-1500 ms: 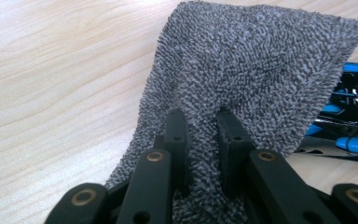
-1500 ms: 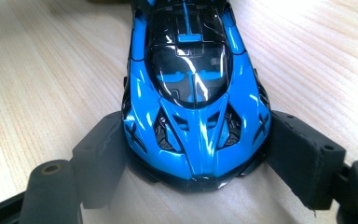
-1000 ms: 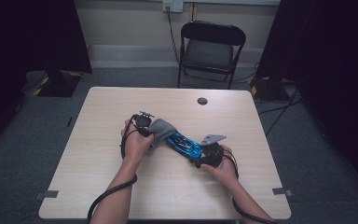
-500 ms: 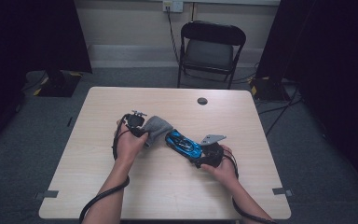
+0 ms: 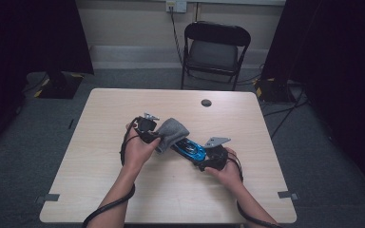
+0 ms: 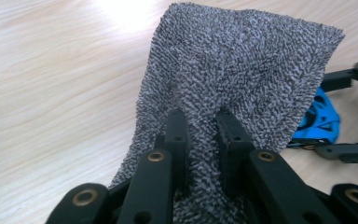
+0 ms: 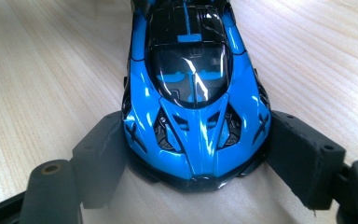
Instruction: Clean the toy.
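Note:
A grey textured cloth (image 5: 172,131) hangs bunched from my left gripper (image 5: 158,137), whose jaws are shut on its fold (image 6: 233,70). The cloth's lower edge lies over one end of a shiny blue toy car (image 5: 191,149), near the table's middle. My left gripper (image 6: 200,116) pinches the cloth between both black fingers. My right gripper (image 5: 202,159) is shut on the car's other end. In the right gripper view the car (image 7: 191,70) points away from me, with my right gripper (image 7: 198,140) pressing its pads (image 7: 102,149) on both flanks. The car (image 6: 319,119) also peeks out under the cloth.
The light wooden table (image 5: 100,114) has a small dark round disc (image 5: 206,102) near its far edge. A black folding chair (image 5: 216,47) stands beyond the table. Cables trail from both grippers off the near edge.
My left hand has risen a little with the cloth, which now sits more bunched above the car. The right hand and the car have kept still.

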{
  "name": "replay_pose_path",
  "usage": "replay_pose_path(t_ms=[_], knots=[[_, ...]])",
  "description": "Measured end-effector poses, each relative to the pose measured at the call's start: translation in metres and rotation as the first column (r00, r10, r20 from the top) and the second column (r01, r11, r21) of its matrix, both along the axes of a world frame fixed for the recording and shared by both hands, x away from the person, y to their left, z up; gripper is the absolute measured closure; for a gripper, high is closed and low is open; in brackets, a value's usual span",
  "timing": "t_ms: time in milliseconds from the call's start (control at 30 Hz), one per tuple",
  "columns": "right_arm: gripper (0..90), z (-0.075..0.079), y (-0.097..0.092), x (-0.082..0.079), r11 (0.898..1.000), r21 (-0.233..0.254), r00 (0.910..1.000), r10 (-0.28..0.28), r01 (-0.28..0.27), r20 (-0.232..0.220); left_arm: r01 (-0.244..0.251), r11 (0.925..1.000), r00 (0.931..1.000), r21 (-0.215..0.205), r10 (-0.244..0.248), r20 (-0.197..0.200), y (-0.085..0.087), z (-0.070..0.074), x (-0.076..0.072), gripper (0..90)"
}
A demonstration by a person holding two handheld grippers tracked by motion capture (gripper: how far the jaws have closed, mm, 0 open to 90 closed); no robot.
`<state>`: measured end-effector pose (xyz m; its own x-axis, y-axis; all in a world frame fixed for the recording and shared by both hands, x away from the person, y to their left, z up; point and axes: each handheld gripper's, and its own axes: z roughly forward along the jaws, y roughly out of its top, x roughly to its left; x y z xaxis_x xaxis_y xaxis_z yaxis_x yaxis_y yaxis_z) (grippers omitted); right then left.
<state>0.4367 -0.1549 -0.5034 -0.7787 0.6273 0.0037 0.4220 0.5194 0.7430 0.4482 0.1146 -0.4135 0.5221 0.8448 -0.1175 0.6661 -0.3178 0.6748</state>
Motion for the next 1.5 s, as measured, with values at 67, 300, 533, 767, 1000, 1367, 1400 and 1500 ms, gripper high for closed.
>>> replay_pose_path(t_ms=[67,300,533,767,1000,1367,1400,1500], knots=[[23.5,0.0,0.0,0.0,1.0,0.0,1.0,0.0,0.0,0.0,0.027,0.9996,0.9996,0.006,-0.027,0.003,-0.007,0.0,-0.003,77.4],[23.4,0.0,0.0,0.0,1.0,0.0,1.0,0.0,0.0,0.0,0.087,0.9955,0.9961,0.038,-0.088,0.011,-0.029,-0.004,-0.011,77.4],[23.5,0.0,0.0,0.0,1.0,0.001,1.0,-0.001,0.001,0.0,0.121,0.9905,0.9924,0.065,-0.122,0.011,-0.049,-0.007,-0.015,77.4],[23.5,0.0,0.0,0.0,1.0,0.001,1.0,-0.001,0.001,0.001,0.155,0.9816,0.9874,0.111,-0.158,0.012,-0.066,-0.012,-0.016,77.4],[23.4,0.0,0.0,0.0,1.0,0.001,1.0,-0.001,0.001,0.0,0.199,0.9665,0.9794,0.161,-0.202,0.001,-0.083,-0.02,-0.021,77.3],[23.5,0.0,0.0,0.0,1.0,0.001,1.0,-0.001,0.001,0.001,0.236,0.9462,0.9703,0.221,-0.242,-0.003,-0.097,-0.031,-0.024,77.1],[23.5,0.0,0.0,0.0,1.0,0.001,1.0,-0.001,0.001,0.0,0.237,0.9447,0.97,0.227,-0.243,-0.001,-0.097,-0.031,-0.024,77.1],[23.5,0.0,0.0,0.0,1.0,0.001,1.0,-0.001,0.001,0.0,0.234,0.9417,0.9703,0.242,-0.242,0.003,-0.098,-0.03,-0.024,77.1]])
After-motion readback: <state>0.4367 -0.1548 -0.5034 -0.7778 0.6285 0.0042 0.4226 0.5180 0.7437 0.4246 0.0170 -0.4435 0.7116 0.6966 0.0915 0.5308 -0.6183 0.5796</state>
